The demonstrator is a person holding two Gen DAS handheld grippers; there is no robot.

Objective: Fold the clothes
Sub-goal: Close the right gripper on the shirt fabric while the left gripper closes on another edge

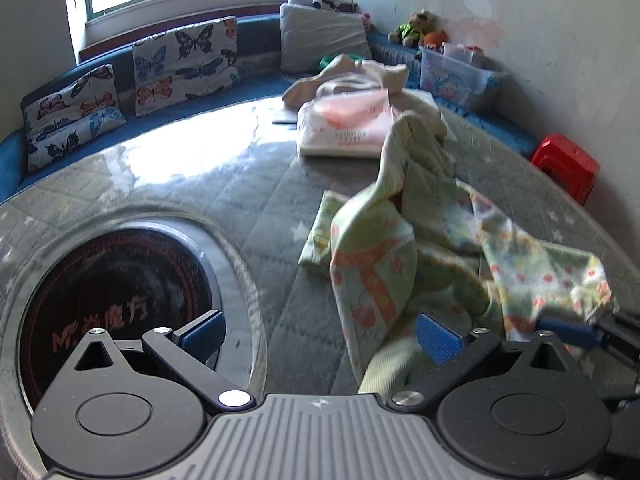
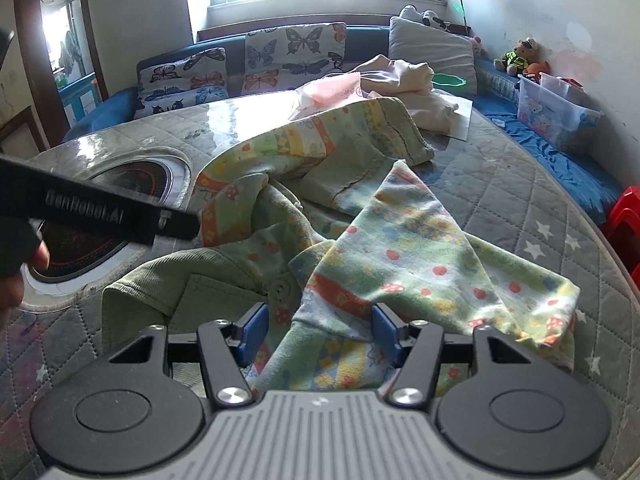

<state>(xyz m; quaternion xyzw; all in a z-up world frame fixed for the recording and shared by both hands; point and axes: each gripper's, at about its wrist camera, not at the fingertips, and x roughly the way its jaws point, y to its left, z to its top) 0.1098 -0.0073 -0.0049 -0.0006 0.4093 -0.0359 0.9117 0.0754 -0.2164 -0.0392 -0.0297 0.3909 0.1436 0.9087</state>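
Observation:
A green patterned child's garment (image 1: pixel 420 248) lies crumpled on the quilted grey table (image 1: pixel 240 200); it also fills the middle of the right wrist view (image 2: pixel 360 220). My left gripper (image 1: pixel 320 334) is open, its right pad touching the garment's hanging edge, nothing between the pads. My right gripper (image 2: pixel 320 334) is open, with a fold of the garment lying between its blue pads. In the left wrist view the right gripper's blue fingertip (image 1: pixel 568 330) sits at the garment's right corner. The left gripper's black body (image 2: pixel 100 208) shows at the left of the right wrist view.
A round black cooktop (image 1: pixel 112 304) is set into the table at left. A plastic bag (image 1: pixel 344 124) and cream clothes (image 2: pixel 404 76) lie at the far side. Butterfly cushions (image 1: pixel 184 64), a clear storage box (image 1: pixel 456 76) and a red stool (image 1: pixel 568 164) stand around.

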